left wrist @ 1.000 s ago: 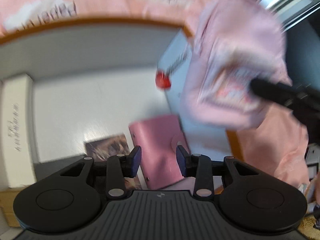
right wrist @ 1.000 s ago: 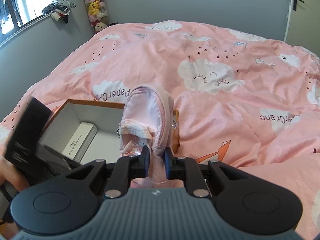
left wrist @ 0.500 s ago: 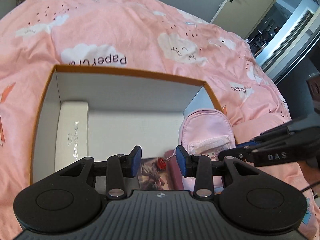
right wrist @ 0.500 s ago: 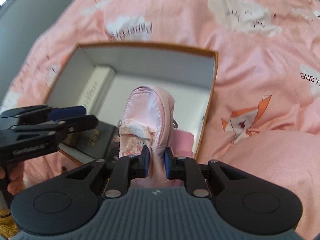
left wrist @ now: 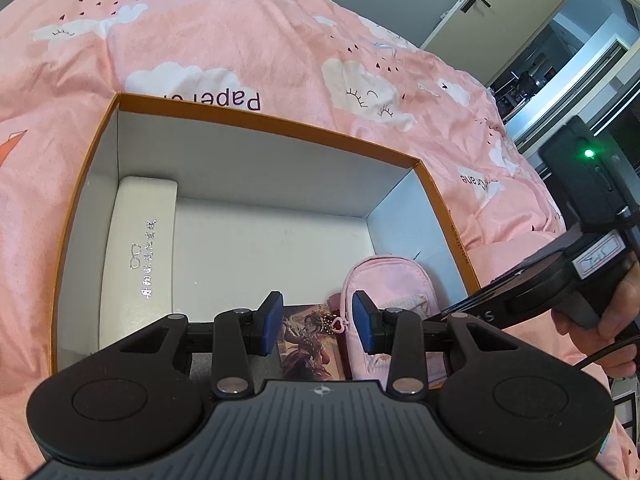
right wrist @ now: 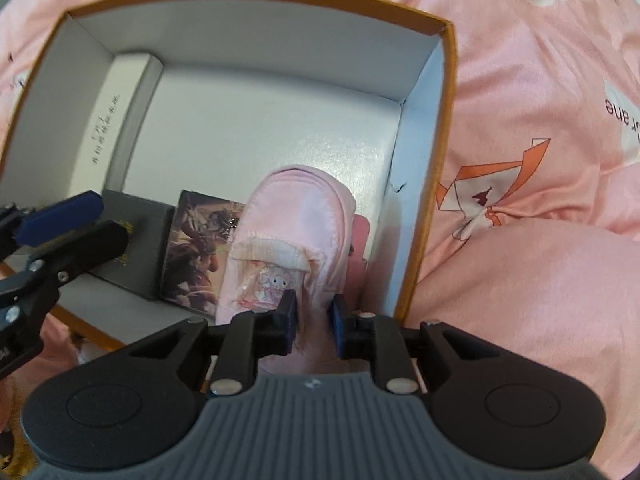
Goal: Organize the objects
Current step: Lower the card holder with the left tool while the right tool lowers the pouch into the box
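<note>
**Pink pouch going into the box, release under way**

Pink fabric fills the view from my right gripper: the pink pouch is down inside the orange-rimmed box, near its right wall, lying partly over a pink wallet; my jaws have just been opening, and the pouch's near end sits between the pads, which look to be barely touching it, if at all (I judge the grip as letting go rather than holding).

Already in the box: a white case along the left wall, a dark box at the near edge, and a picture card just beside the pouch; so I judge most of the sorting done.

My left gripper hangs over the near edge, jaws apart with nothing between them.

What is left, as I read it: clear the right gripper from the pouch; whether more things wait outside the box I cannot tell; only the pink bedspread shows around it.
</note>
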A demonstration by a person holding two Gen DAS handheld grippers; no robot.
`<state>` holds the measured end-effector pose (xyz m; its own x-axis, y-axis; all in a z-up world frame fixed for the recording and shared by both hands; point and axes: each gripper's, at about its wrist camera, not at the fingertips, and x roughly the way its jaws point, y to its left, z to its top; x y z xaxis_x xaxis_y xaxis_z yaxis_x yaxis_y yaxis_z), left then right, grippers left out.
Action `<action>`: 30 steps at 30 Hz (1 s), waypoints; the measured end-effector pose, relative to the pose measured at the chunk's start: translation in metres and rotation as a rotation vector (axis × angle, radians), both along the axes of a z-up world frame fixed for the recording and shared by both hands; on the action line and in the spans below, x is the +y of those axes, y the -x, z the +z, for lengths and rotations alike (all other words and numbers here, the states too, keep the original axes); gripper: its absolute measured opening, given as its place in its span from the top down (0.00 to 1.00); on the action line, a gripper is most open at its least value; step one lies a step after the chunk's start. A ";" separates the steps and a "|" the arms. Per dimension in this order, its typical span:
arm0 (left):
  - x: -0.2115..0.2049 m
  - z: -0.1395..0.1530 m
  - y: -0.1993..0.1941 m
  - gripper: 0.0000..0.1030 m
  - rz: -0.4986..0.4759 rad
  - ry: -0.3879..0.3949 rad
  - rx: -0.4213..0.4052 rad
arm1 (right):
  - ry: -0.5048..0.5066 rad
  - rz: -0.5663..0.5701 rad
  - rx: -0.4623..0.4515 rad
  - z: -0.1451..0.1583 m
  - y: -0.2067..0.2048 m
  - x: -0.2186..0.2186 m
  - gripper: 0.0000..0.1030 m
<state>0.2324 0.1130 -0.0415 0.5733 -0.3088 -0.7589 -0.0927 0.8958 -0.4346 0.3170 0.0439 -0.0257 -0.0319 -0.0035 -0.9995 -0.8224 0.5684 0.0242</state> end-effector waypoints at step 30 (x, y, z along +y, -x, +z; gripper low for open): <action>-0.004 -0.001 0.013 0.59 0.043 0.004 -0.043 | -0.115 0.097 -0.053 -0.019 0.015 0.028 0.65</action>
<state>0.2197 0.1093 -0.0428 0.6181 -0.2863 -0.7321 -0.1125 0.8895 -0.4429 0.3021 0.0722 -0.0449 0.0160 0.1106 -0.9937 -0.8751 0.4823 0.0396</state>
